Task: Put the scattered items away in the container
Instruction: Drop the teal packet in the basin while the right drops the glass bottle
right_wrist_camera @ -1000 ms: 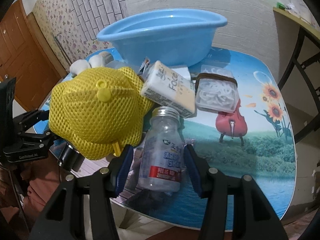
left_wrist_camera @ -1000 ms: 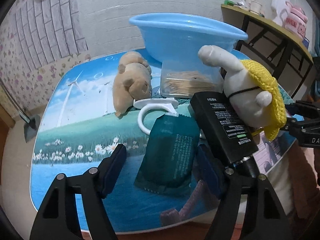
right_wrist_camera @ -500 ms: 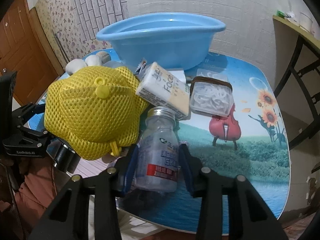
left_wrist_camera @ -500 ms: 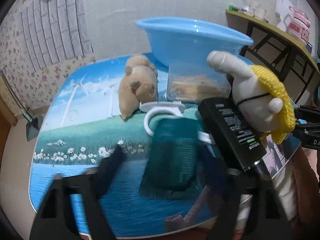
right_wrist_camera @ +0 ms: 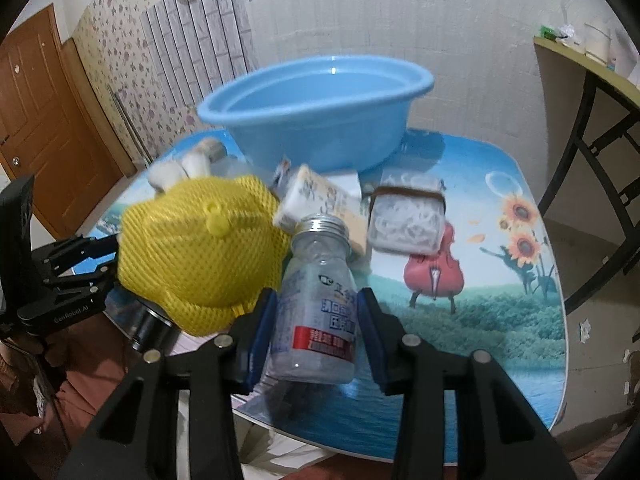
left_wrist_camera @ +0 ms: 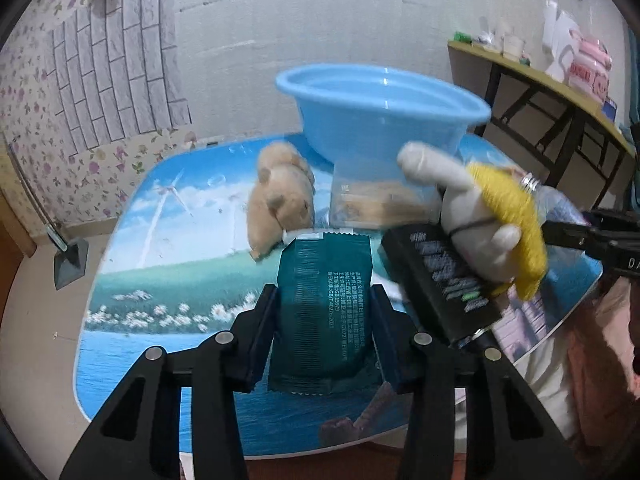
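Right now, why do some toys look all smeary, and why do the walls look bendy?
Left wrist view: the white plush with its yellow hat and the black box are motion-blurred, while the green packet between the closing left claw stays sharp. Right wrist view: the yellow hat is smeared, the bottle clearer. Both views: the fisheye lens bends the walls and darkens the corners.

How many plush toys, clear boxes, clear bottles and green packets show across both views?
Plush toys: 2, tan plush, white plush
Clear boxes: 2, box with tan contents, box of white rings
Clear bottle: 1
Green packet: 1
Total: 6
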`<state>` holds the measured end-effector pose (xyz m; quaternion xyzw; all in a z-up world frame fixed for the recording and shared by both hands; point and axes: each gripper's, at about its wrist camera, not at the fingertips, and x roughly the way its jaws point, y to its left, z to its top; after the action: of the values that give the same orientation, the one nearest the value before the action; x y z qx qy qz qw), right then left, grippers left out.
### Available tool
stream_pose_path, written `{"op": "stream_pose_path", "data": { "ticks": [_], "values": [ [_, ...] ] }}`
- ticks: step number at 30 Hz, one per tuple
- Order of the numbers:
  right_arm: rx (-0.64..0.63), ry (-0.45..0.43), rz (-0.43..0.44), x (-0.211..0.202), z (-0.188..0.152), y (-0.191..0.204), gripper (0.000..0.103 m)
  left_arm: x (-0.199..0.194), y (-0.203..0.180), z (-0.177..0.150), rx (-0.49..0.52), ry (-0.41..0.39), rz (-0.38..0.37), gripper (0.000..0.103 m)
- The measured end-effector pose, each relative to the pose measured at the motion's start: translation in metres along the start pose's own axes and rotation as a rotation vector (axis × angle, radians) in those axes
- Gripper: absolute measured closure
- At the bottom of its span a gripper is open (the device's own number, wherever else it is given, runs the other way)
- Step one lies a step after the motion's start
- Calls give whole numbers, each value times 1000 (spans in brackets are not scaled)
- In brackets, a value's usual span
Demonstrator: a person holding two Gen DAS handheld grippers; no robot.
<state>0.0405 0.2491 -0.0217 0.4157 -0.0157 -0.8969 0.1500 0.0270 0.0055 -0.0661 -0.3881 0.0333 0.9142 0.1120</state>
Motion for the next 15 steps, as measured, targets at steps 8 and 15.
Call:
{"op": "stream_pose_path", "data": {
  "ticks": [8,15],
  "values": [
    [4,-80,42,-21,15,3,63,-29,9,36,-46,-80,28,59],
    [-18,-161,76,-35,39,9,62,-31,5,64,-43,-112,29,59]
  ]
}}
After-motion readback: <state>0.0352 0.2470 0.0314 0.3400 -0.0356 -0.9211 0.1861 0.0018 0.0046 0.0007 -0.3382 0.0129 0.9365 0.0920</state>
